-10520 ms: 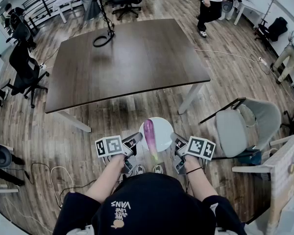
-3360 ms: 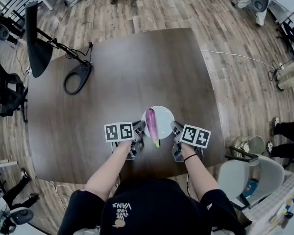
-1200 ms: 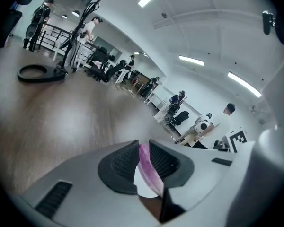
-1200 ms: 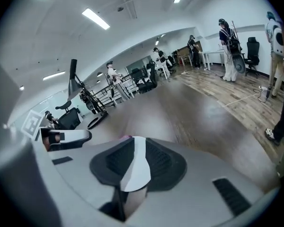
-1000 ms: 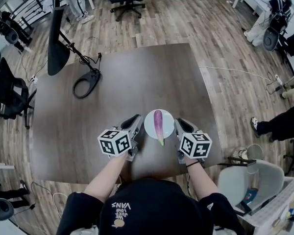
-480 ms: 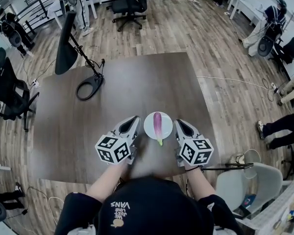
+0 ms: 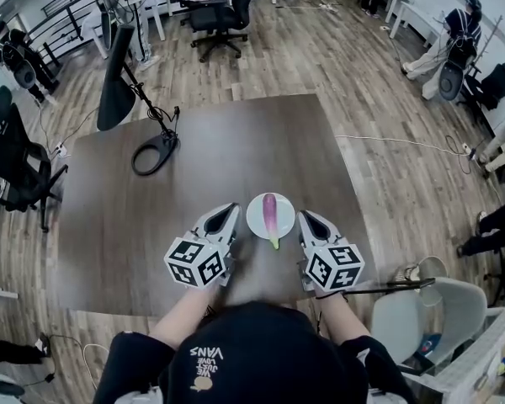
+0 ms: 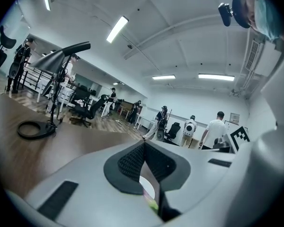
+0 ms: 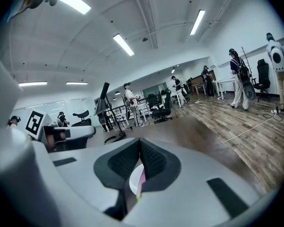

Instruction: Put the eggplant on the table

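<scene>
A purple eggplant with a green stem end lies on a small white plate, which rests on the dark wooden table near its front edge. My left gripper hovers just left of the plate, shut with nothing in it. My right gripper hovers just right of the plate, also shut and empty. In the left gripper view the pads meet, and a sliver of the plate shows below them. The right gripper view shows the same: closed pads with the plate beneath.
A black desk lamp stands on its ring base at the table's far left, shade above. A grey chair is at lower right, and office chairs stand behind the table. People are at the far right.
The plate with the eggplant, earlier carried between both grippers, now rests on the table. Over the last second both grippers rose and drew back from it, and the left jaws closed.
</scene>
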`<state>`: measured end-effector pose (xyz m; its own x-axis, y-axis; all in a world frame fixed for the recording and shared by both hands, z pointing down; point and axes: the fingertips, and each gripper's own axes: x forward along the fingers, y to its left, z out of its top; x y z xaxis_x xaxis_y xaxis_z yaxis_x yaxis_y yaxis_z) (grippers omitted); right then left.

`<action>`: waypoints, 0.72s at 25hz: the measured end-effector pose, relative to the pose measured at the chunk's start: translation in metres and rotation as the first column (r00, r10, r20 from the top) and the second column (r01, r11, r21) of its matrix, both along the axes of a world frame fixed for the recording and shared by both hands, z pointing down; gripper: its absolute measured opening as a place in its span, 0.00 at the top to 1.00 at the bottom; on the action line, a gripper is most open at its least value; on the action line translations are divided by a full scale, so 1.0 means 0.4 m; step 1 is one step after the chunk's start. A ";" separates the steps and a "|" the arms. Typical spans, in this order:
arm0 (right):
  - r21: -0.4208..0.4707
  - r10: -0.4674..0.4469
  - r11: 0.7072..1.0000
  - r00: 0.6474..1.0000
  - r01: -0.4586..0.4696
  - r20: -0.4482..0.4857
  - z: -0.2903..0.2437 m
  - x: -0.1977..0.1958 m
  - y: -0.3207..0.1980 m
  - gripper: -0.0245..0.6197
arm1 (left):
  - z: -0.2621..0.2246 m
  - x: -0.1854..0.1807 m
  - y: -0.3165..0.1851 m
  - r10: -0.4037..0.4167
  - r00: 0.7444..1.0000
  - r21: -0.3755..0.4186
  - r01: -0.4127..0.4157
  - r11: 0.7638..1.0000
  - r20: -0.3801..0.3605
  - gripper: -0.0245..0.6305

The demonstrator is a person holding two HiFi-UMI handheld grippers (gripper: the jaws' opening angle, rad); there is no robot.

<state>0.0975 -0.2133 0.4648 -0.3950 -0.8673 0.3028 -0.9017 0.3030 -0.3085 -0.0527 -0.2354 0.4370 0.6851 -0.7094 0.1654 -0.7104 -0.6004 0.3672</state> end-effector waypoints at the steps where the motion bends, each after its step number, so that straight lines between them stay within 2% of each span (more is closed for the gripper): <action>1: 0.003 -0.003 1.000 1.000 0.003 -0.001 -0.004 -0.002 0.002 0.93 | -0.001 0.000 0.003 0.003 1.000 0.000 -0.003 1.000 0.000 0.95; 18: 0.009 0.006 1.000 0.999 -0.005 -0.033 -0.026 -0.016 0.004 0.93 | 0.004 0.004 0.020 0.047 0.999 -0.024 -0.048 0.999 -0.014 0.95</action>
